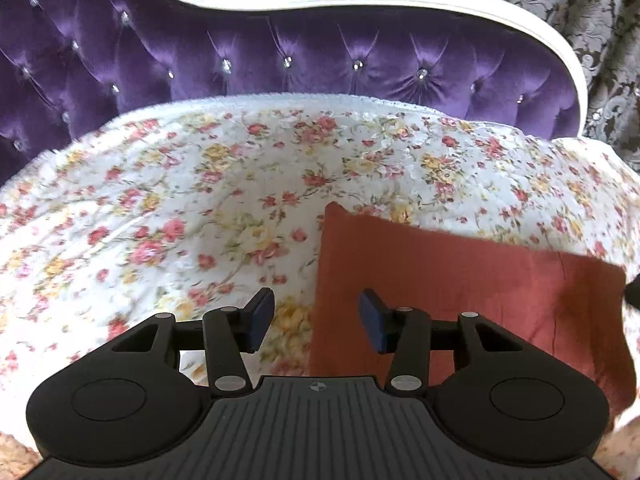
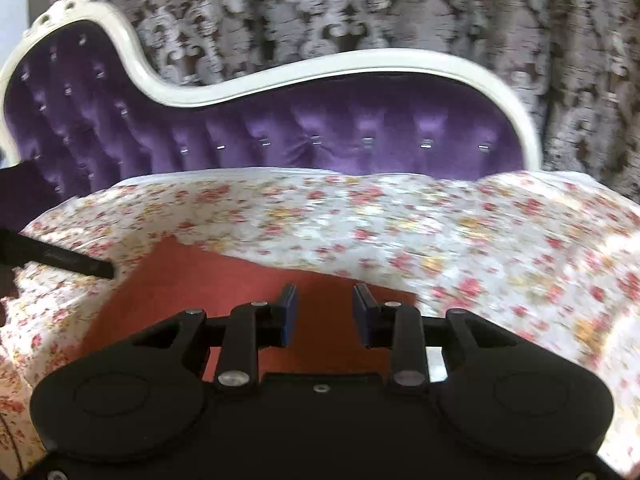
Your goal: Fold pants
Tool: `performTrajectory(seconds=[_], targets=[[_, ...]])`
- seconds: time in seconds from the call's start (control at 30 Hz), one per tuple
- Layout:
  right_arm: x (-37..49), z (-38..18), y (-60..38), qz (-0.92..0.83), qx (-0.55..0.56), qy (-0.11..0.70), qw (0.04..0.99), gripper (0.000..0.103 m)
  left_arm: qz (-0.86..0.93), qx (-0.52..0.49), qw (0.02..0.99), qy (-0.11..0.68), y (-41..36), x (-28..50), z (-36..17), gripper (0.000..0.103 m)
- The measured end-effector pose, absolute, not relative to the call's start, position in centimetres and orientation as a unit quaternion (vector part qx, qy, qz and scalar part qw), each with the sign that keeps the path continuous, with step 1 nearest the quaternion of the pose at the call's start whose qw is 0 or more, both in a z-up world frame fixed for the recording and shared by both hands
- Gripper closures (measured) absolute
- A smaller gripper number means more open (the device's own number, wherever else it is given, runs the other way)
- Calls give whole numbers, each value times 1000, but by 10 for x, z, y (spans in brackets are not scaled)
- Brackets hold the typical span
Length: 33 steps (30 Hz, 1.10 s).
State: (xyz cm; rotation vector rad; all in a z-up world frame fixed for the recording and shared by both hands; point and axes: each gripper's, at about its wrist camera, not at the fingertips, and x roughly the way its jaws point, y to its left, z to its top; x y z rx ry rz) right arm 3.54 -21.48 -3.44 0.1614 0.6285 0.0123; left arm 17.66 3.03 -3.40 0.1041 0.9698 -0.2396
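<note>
Lying folded, pants [image 1: 460, 292] seemingly under spread tongs [image 2: 324, 312]

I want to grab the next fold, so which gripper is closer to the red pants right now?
Right. The right gripper hangs directly over the pants; the left gripper straddles their left edge, half above the bedspread.

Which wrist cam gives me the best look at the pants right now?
The left wrist view. There the rust-red pants lie sharp on the floral bedspread, with two edges and a far corner visible. The right wrist view is motion-blurred, and the right gripper covers much of the pants.
</note>
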Motion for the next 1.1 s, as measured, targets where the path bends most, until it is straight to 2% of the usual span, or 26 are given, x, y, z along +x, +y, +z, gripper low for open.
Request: performTrajectory(seconds=[0.13, 0.17, 0.2, 0.27, 0.77, 1.1], targets=[[51, -63, -212, 4, 77, 348, 934, 62, -110, 30, 865, 488, 27, 197, -52, 57], [54, -78, -214, -8, 69, 371, 926, 73, -108, 26, 863, 493, 27, 202, -57, 57], [56, -90, -217, -11, 64, 385, 921, 77, -108, 20, 860, 498, 27, 205, -61, 57], [47, -99, -224, -12, 69, 362, 930, 77, -108, 9, 856, 505, 28, 212, -67, 57], [42, -101, -225, -13, 70, 351, 934, 77, -90, 29, 858, 506, 14, 258, -76, 50], [40, -101, -227, -9, 73, 348, 935, 77, -111, 73, 875, 466, 29, 175, -31, 51]])
